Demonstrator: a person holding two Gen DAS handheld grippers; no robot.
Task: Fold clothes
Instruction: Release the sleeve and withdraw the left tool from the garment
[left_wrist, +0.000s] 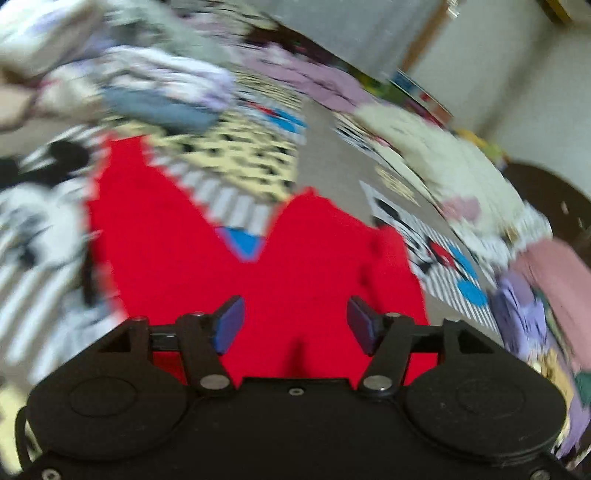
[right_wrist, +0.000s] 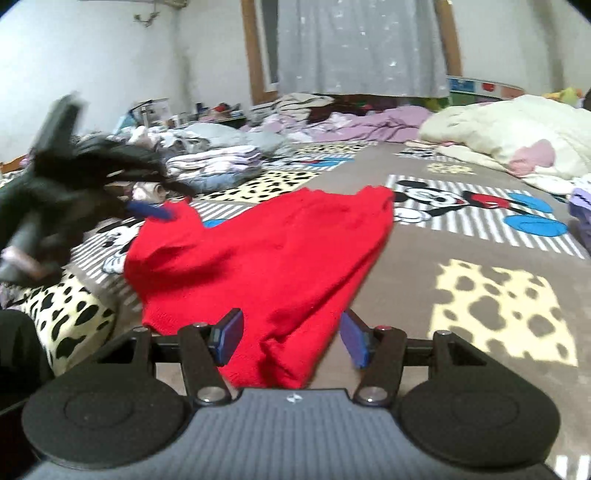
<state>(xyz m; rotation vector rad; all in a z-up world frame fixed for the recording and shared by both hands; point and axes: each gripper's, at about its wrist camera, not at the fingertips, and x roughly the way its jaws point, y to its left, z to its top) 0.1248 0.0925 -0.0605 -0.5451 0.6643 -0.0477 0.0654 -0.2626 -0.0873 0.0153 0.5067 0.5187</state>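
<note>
So, left wrist view first. It's heavily smeared, so detail is thin. The left claw (left_wrist: 295, 325) has its blue pads spread wide with nothing pinched; the red knitted garment (left_wrist: 229, 258) lies flat under and ahead of it on the cartoon-print bed cover (left_wrist: 236, 177). Two red lobes run away from the camera with a V of bedding showing between them. My guess is that's a half-made fold, or sleeves or legs; I can't tell which from the blur. A stack of folded pale clothes (left_wrist: 159, 92) sits further up the bed, well apart from the red piece, probably the done pile.

Right wrist view is sharper. The right claw (right_wrist: 288, 338) stands spread, pads either side of the near hem of the red garment (right_wrist: 266, 251). Cloth sits between the pads but neither presses on it, so it isn't gripped. It looks lined up to pinch that near edge. The left claw (right_wrist: 151, 211) shows at the garment's far left corner, blurred, in a dark gloved hand (right_wrist: 66, 184); its blue pads are at the cloth, but whether they touch it I can't say. One claw per end reads as a setup to lift and fold across.

Containers: none in play. Some boxes (right_wrist: 151, 110) sit far off by the wall, contents unreadable. A cream quilt (right_wrist: 517, 125) is heaped at the right.
</note>
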